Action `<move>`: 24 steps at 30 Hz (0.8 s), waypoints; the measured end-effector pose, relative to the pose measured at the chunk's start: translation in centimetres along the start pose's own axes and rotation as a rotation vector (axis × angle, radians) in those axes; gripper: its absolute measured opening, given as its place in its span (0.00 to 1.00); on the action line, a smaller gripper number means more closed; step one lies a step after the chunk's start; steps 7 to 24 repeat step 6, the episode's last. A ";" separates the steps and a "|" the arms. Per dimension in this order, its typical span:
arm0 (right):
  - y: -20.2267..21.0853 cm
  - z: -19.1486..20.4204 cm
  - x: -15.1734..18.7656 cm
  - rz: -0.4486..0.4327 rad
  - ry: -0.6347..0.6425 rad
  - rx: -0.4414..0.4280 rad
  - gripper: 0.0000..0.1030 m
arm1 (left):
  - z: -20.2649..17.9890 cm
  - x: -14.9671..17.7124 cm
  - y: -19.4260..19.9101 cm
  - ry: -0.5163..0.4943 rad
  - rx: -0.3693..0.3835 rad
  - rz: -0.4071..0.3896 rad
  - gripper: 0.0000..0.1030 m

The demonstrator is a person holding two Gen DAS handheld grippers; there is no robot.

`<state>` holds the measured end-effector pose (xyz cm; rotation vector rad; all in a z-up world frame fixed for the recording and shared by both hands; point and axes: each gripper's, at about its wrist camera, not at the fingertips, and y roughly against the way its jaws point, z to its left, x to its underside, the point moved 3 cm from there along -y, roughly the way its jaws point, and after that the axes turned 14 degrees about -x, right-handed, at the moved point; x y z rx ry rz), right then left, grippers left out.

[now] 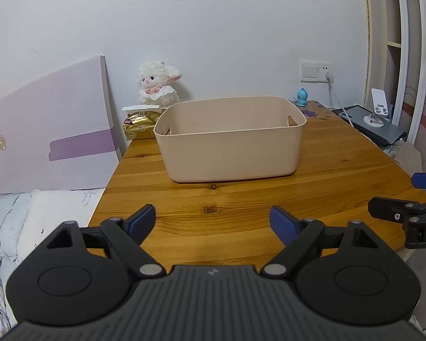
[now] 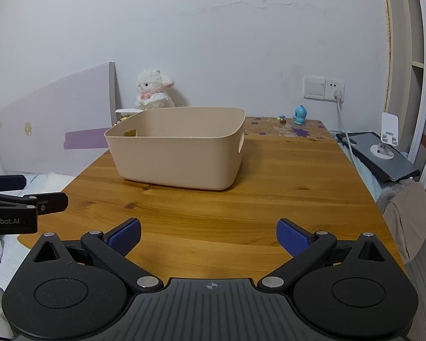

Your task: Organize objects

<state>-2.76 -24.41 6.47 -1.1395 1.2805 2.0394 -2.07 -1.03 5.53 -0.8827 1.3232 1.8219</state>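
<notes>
A beige plastic bin (image 1: 230, 147) (image 2: 176, 153) with cut-out handles stands on the wooden table (image 1: 241, 199) (image 2: 241, 199), and its inside floor is hidden from both views. My left gripper (image 1: 213, 223) hovers open over the table's near edge, nothing between its blue pads. My right gripper (image 2: 208, 237) is likewise open and empty, to the right of the left one. A white plush lamb (image 1: 159, 86) (image 2: 154, 89) sits at the wall behind the bin, on a gold tissue pack (image 1: 140, 126). A small blue figurine (image 1: 301, 96) (image 2: 299, 115) stands at the table's far right.
A lilac headboard (image 1: 48, 125) and bedding (image 1: 20, 216) lie to the left of the table. A dark tablet (image 2: 383, 156) with a white phone stand (image 2: 387, 136) and a charging cable (image 2: 343, 125) sits right of the table. A tiny toy (image 2: 282, 119) stands near the figurine.
</notes>
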 end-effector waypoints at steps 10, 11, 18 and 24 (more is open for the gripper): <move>-1.3 -0.1 0.1 0.024 0.000 -0.003 1.00 | 0.0 0.0 -1.0 -0.001 -0.007 0.017 0.89; -1.3 -0.1 0.1 0.024 0.000 -0.003 1.00 | 0.0 0.0 -1.0 -0.001 -0.007 0.017 0.89; -1.3 -0.1 0.1 0.024 0.000 -0.003 1.00 | 0.0 0.0 -1.0 -0.001 -0.007 0.017 0.89; -1.3 -0.1 0.1 0.024 0.000 -0.003 1.00 | 0.0 0.0 -1.0 -0.001 -0.007 0.017 0.89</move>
